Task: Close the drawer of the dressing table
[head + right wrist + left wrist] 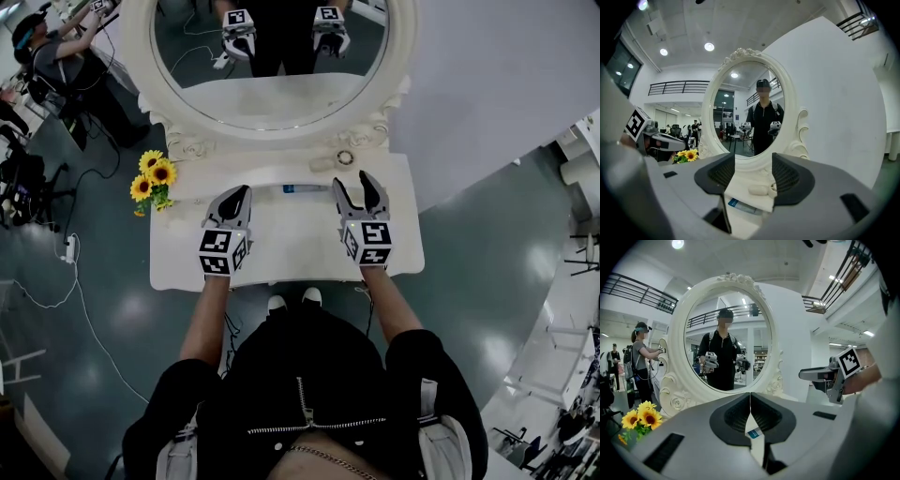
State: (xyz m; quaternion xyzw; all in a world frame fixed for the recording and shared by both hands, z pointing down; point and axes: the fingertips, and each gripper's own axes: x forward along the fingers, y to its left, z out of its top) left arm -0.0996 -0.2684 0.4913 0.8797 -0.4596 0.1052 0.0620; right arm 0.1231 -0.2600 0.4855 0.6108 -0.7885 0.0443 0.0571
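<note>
Left gripper (239,195) fingers are shut tight, nothing in them. Right gripper (356,187) fingers are spread wide, empty. Both are over the tabletop (281,246), with maybe a tube (302,188) between them.

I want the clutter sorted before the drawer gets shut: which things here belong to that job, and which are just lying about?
Job: dressing table, left gripper, right gripper.
Lying about: sunflowers, blue-and-white tube, small ring, white oval thing.

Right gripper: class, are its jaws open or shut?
Open. The right gripper has its jaws well apart, nothing between them; tabletop shows through the gap.
</note>
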